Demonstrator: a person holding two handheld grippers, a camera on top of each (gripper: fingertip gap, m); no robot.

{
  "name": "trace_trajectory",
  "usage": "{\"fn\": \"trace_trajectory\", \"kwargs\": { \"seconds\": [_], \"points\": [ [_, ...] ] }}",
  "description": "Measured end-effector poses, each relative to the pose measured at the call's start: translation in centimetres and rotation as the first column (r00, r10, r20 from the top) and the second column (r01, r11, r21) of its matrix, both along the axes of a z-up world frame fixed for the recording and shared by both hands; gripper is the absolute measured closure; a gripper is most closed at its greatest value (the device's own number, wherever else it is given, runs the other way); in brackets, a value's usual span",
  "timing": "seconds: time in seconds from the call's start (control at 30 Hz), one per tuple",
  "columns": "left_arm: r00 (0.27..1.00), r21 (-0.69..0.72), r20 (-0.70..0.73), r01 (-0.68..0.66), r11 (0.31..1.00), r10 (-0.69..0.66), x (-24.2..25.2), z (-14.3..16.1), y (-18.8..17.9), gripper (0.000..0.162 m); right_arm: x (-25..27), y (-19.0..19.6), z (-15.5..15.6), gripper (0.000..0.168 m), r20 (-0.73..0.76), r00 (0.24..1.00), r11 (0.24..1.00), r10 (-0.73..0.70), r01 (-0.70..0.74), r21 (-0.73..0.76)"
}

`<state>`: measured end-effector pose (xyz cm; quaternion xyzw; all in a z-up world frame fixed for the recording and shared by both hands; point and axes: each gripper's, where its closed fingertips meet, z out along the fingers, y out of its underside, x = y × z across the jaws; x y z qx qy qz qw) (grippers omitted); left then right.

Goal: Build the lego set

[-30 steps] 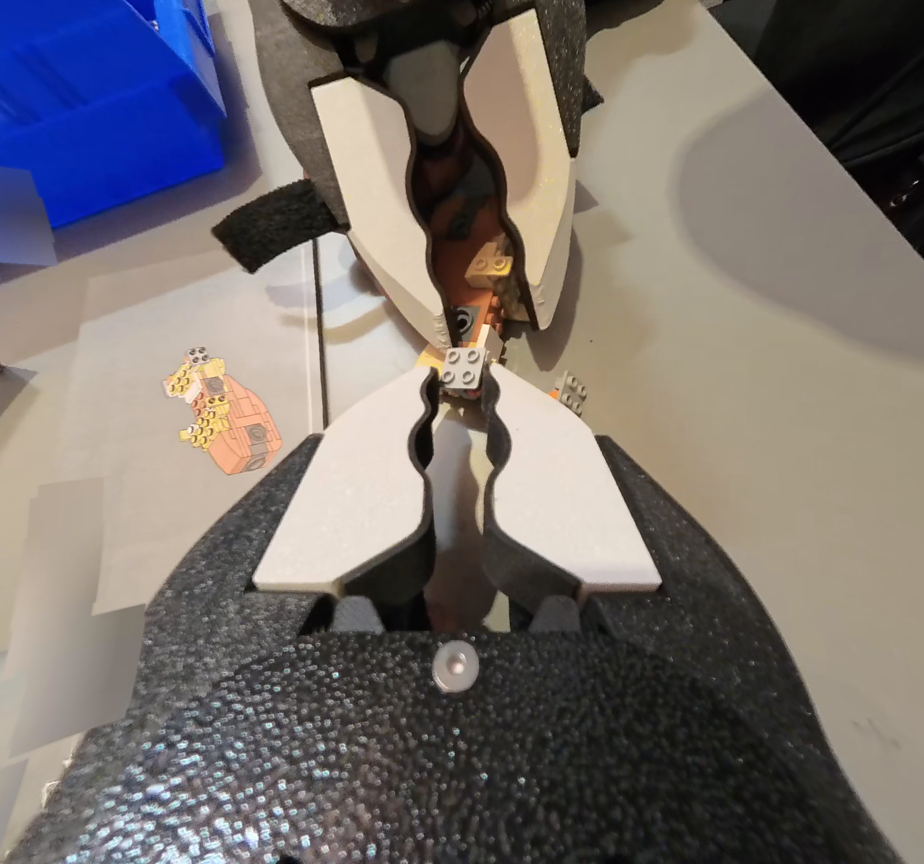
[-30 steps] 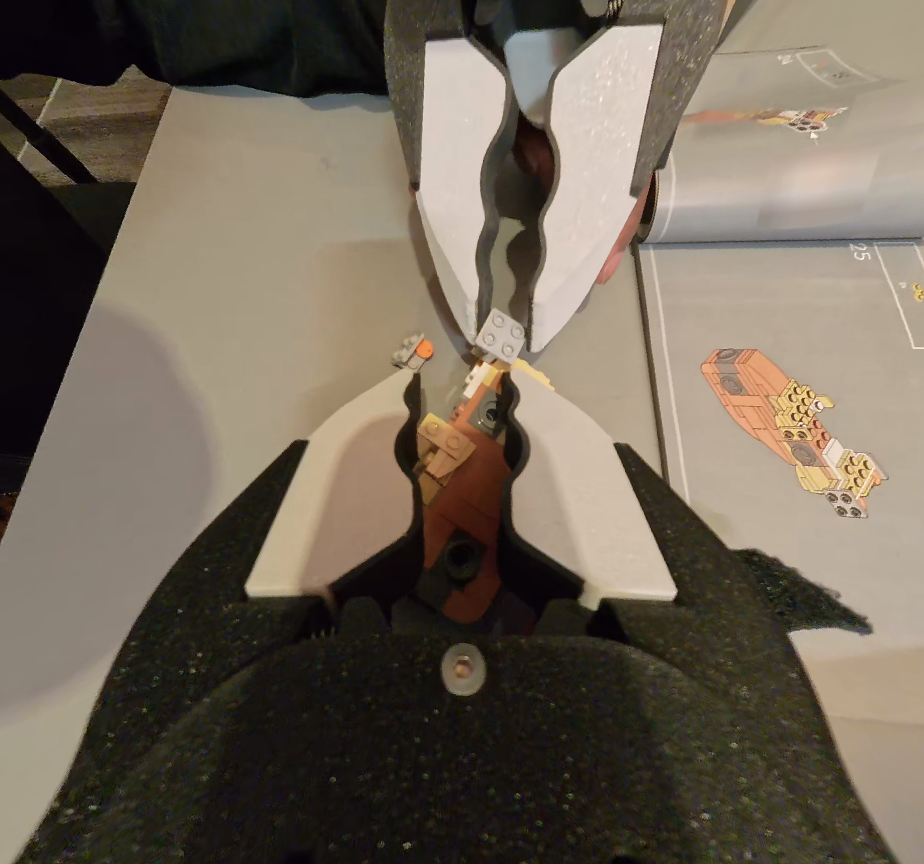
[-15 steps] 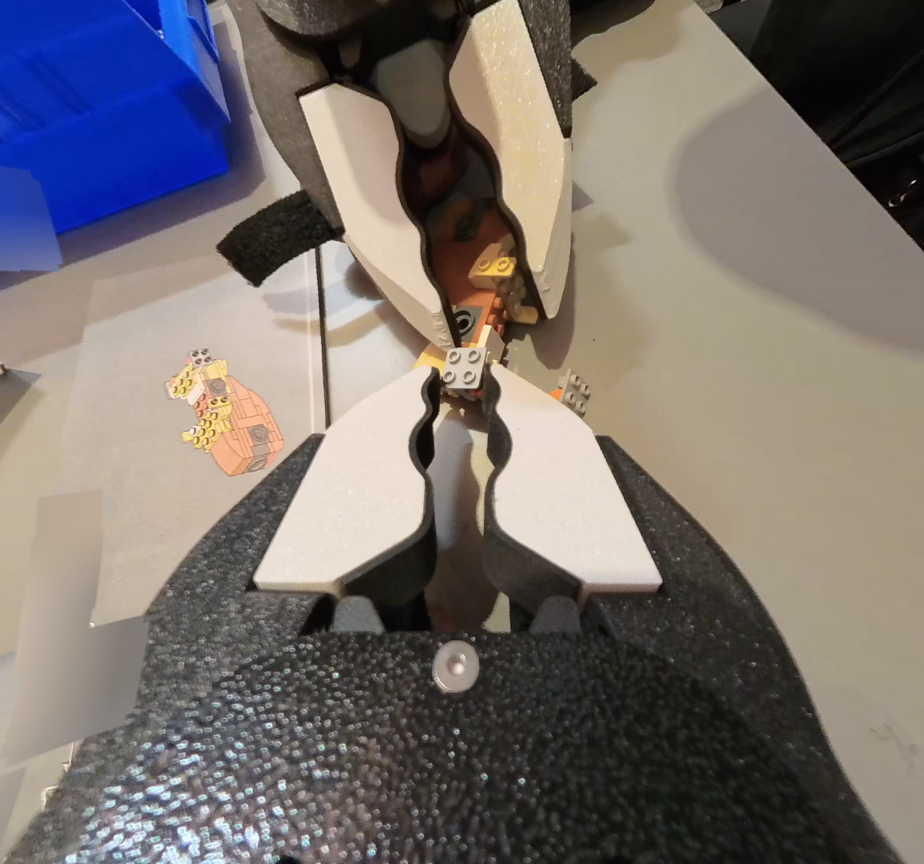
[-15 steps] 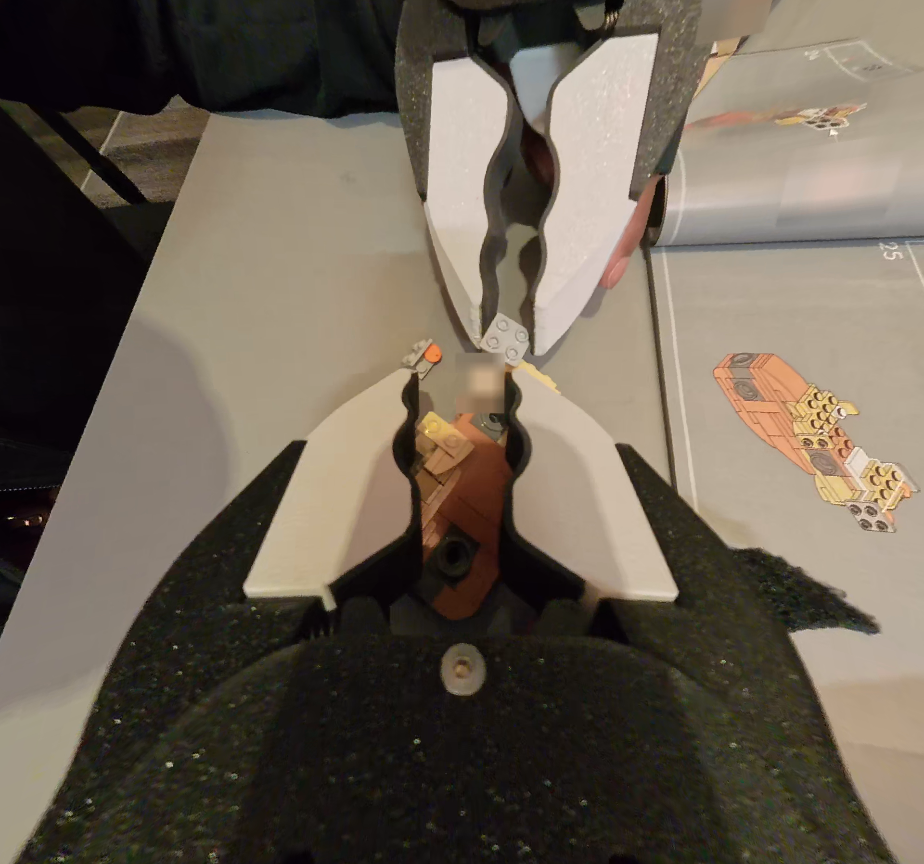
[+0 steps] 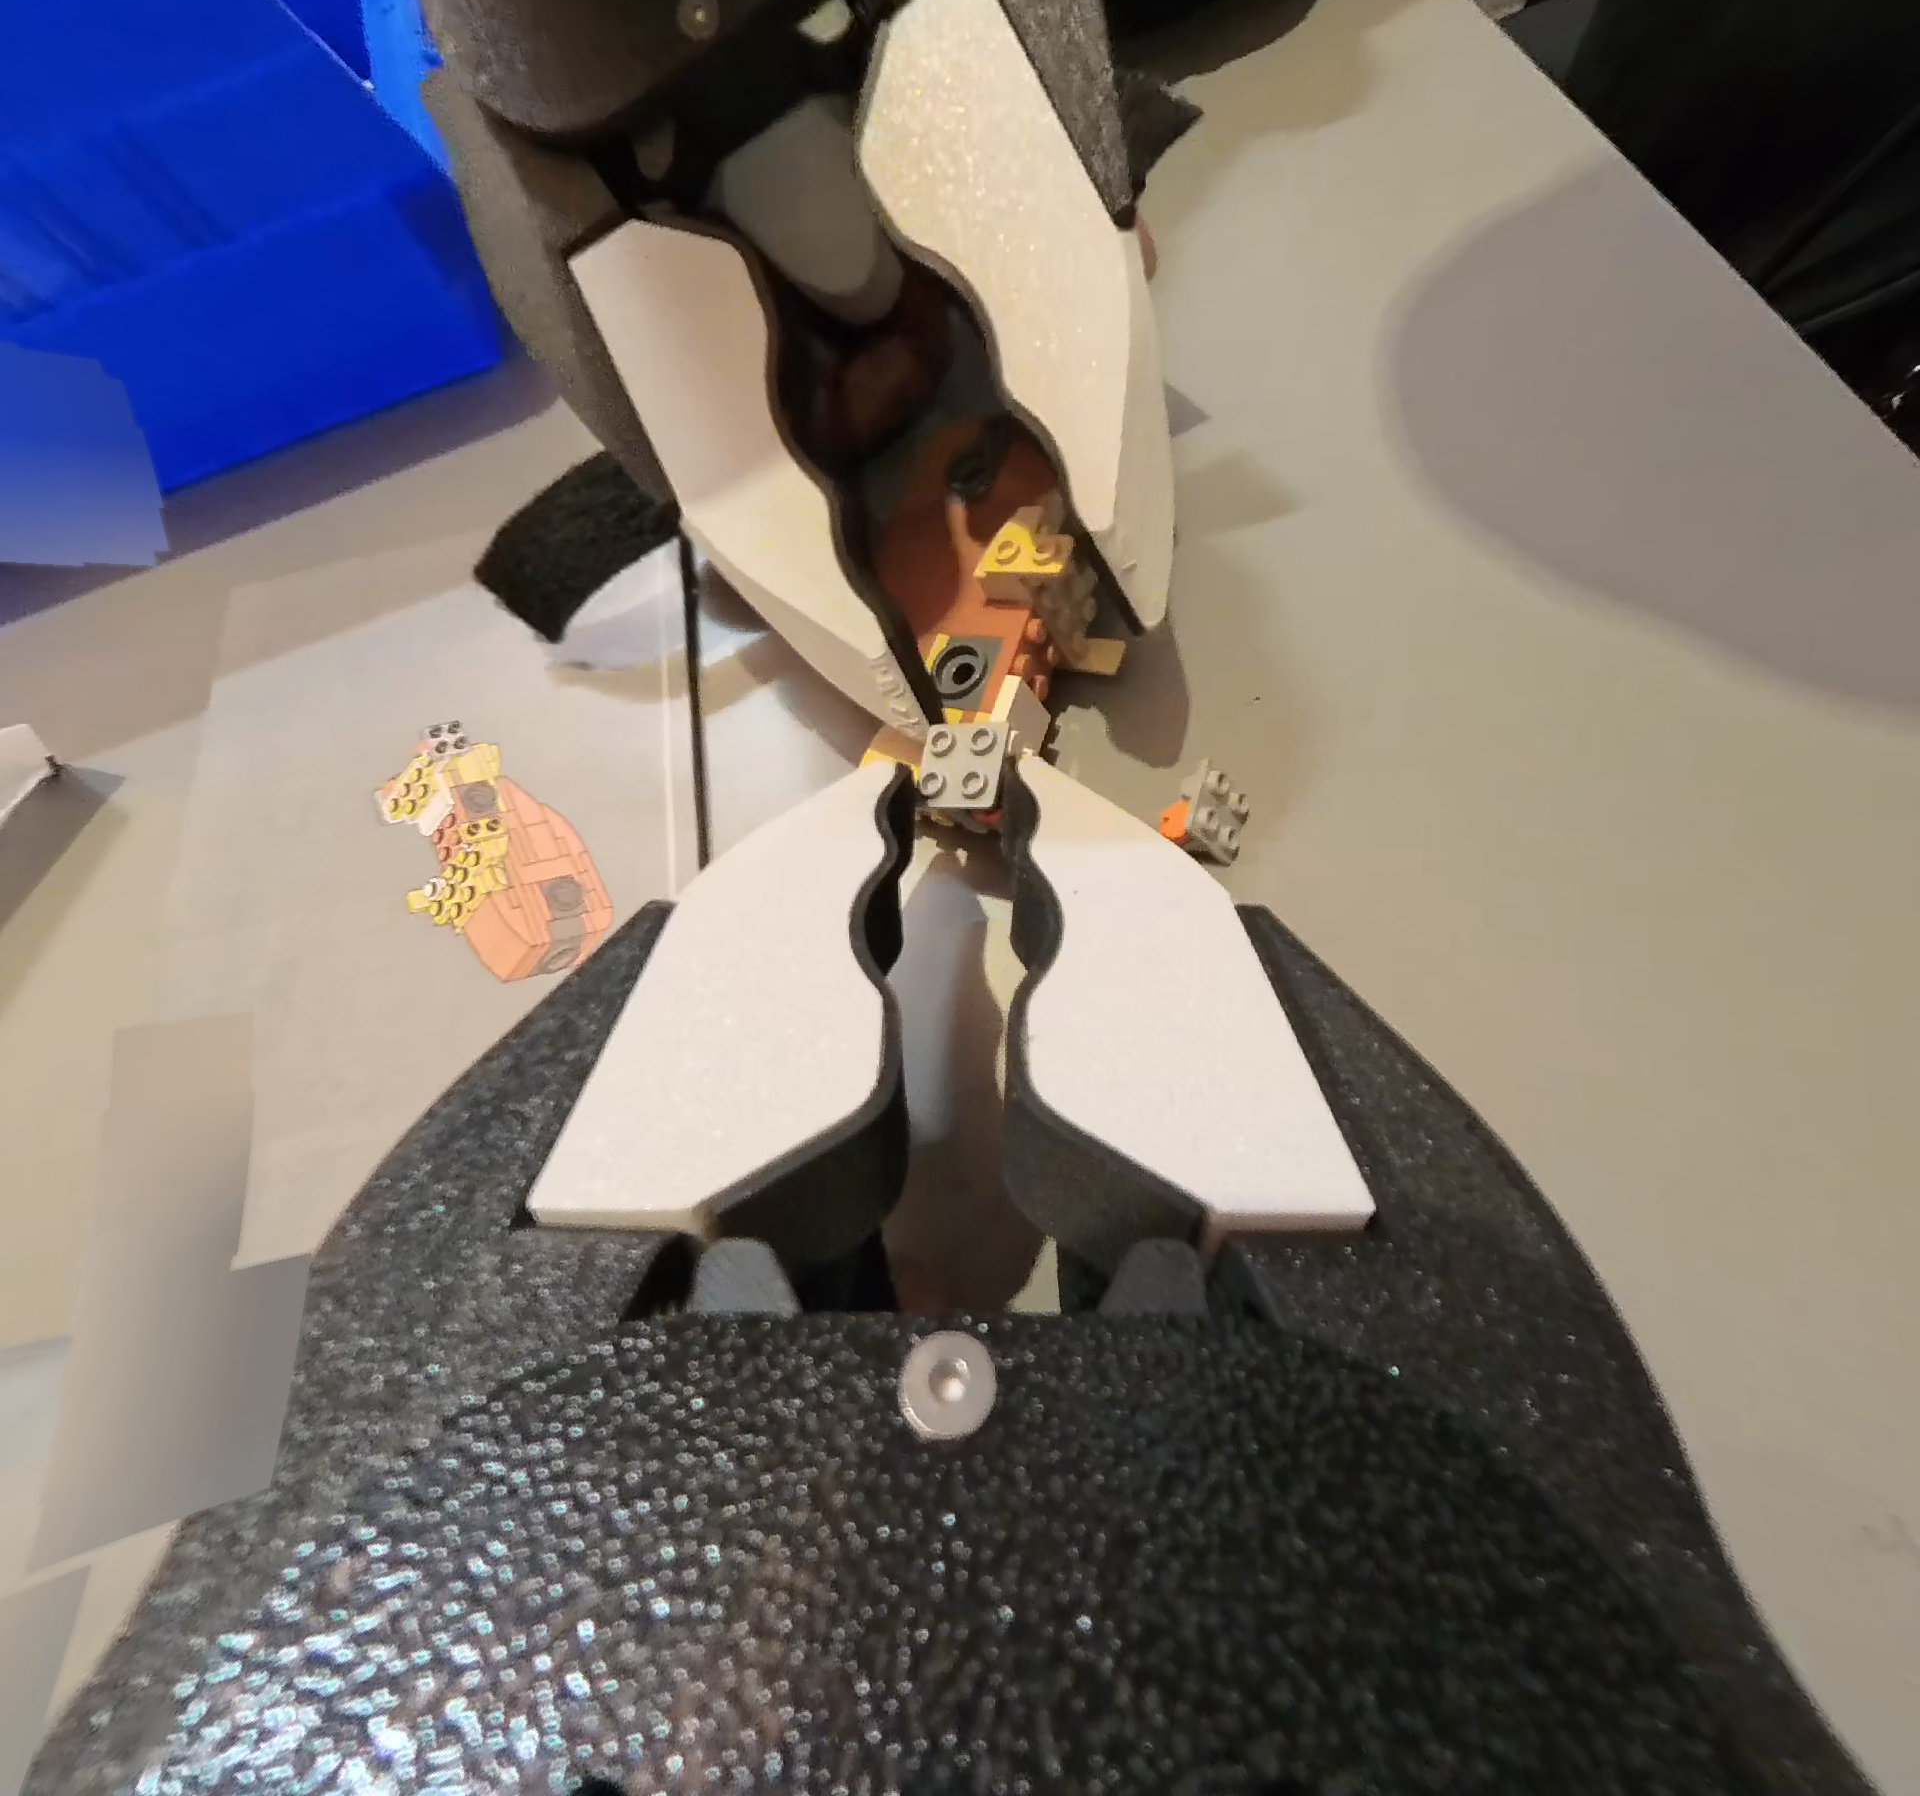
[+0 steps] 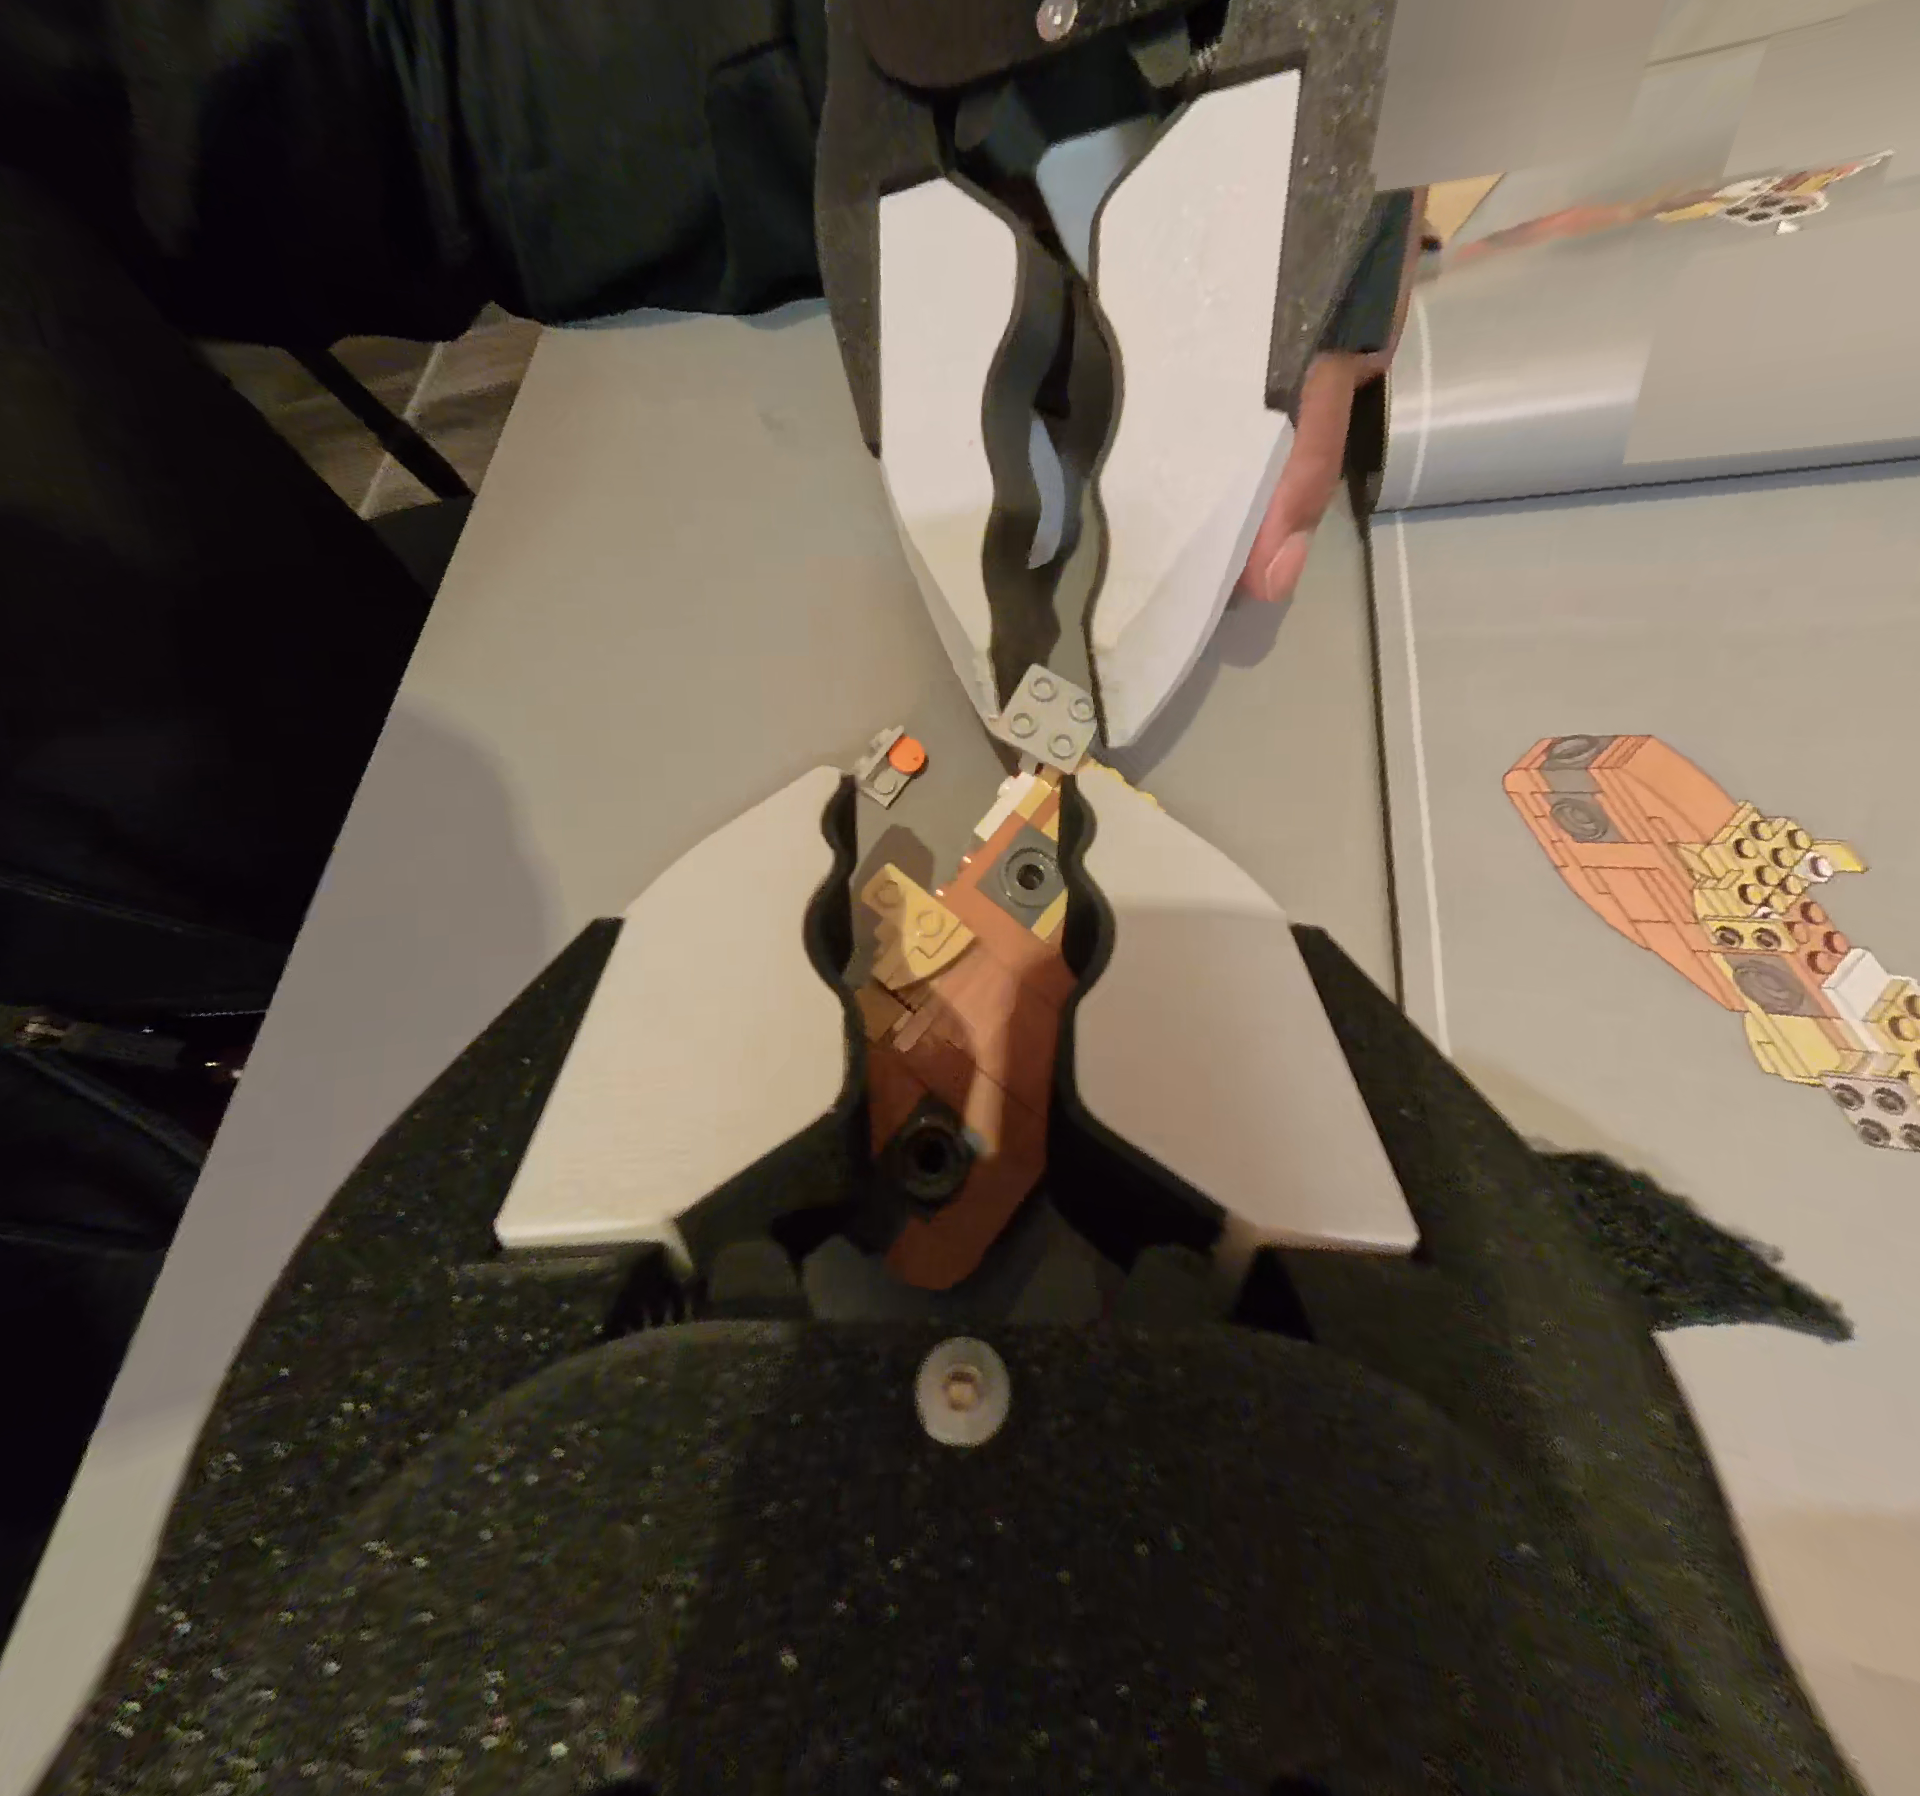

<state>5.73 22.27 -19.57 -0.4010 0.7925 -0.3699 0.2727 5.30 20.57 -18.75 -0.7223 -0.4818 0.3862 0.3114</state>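
Starting with the left wrist view, we are finding the left gripper (image 5: 961, 790) pinching a grey plate (image 5: 964, 760) at its tips, jaws narrowed onto it. We are judging that it is being brought to the tip of the brown model (image 5: 961, 603), which the right gripper (image 5: 1029, 676) opposite is bracing. A spare piece (image 5: 1210, 809) is lying on the table (image 5: 1558, 915), near the booklet (image 5: 312, 915).

Turning to the right wrist view, we are seeing the right gripper (image 6: 961, 790) closed round the model (image 6: 966, 1008), its length lying along the jaws, presumably steadying it. The plate (image 6: 1049, 716) is sitting at the model's tip, between the left gripper's (image 6: 1049, 733) fingers.
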Motion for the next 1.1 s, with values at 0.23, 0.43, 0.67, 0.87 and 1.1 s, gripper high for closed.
{"fn": "trace_trajectory", "kwargs": {
  "seconds": [0.23,0.43,0.67,0.87,1.1],
  "points": [
    [1.000,0.007,0.013,0.003,1.000,-0.003,0.03,-0.02,0.00,0.147,0.00,0.08,-0.18,0.131,-0.012,1.000,0.996,0.012,-0.013,-0.086],
    [1.000,0.025,0.028,0.004,1.000,-0.004,0.03,-0.04,-0.05,0.147,-0.05,0.26,-0.16,0.131,-0.020,1.000,0.994,0.006,-0.008,-0.109],
    [0.999,0.046,0.046,0.001,0.999,-0.003,0.12,-0.04,0.03,0.147,-0.33,0.12,-0.10,0.130,-0.022,1.000,0.995,0.021,-0.023,-0.097],
    [0.999,0.090,0.036,-0.002,0.996,-0.001,0.02,-0.05,0.23,0.146,-0.31,0.13,-0.09,0.131,-0.027,0.999,0.993,0.023,-0.026,-0.111],
    [1.000,0.111,0.022,-0.001,0.994,-0.002,-0.08,-0.07,0.21,0.146,-0.34,-0.05,-0.10,0.132,-0.028,0.999,0.992,0.037,-0.040,-0.117]
  ]
}}
